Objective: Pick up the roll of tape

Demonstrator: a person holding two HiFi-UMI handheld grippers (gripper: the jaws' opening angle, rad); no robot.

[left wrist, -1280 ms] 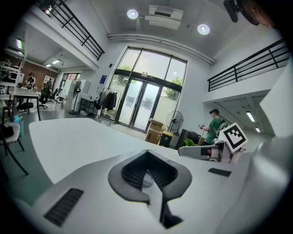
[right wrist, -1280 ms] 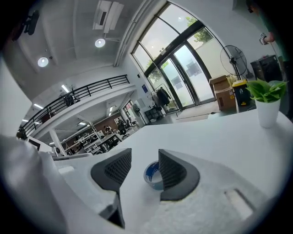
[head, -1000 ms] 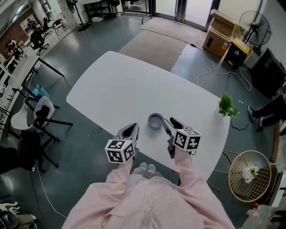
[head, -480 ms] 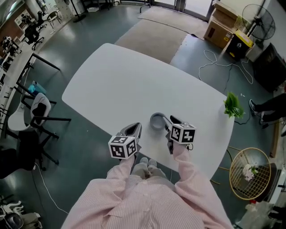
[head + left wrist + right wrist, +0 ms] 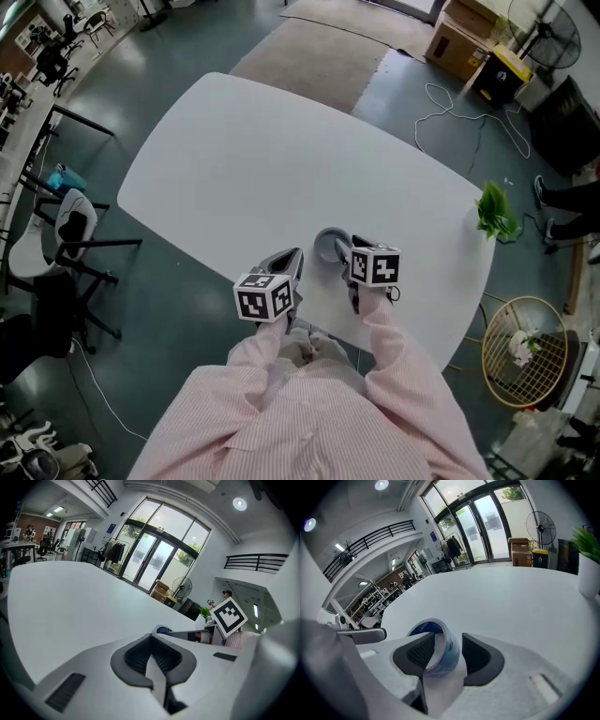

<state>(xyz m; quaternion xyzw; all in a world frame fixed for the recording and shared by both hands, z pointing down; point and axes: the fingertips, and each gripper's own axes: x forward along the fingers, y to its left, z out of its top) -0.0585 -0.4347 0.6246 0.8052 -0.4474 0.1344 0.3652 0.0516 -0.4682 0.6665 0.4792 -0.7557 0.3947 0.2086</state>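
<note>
So the right gripper [image 5: 444,641] has the tape [image 5: 440,660] by its wall. One jaw sits inside the hole and the other is pressed up against the outside, clamped on it as far as that view shows. The roll is near the front edge of the white table [image 5: 244,159], right in front of the person. The left gripper [image 5: 151,639] is just beside it on the left, jaws squeezed together on nothing, tips over the table near its edge.
</note>
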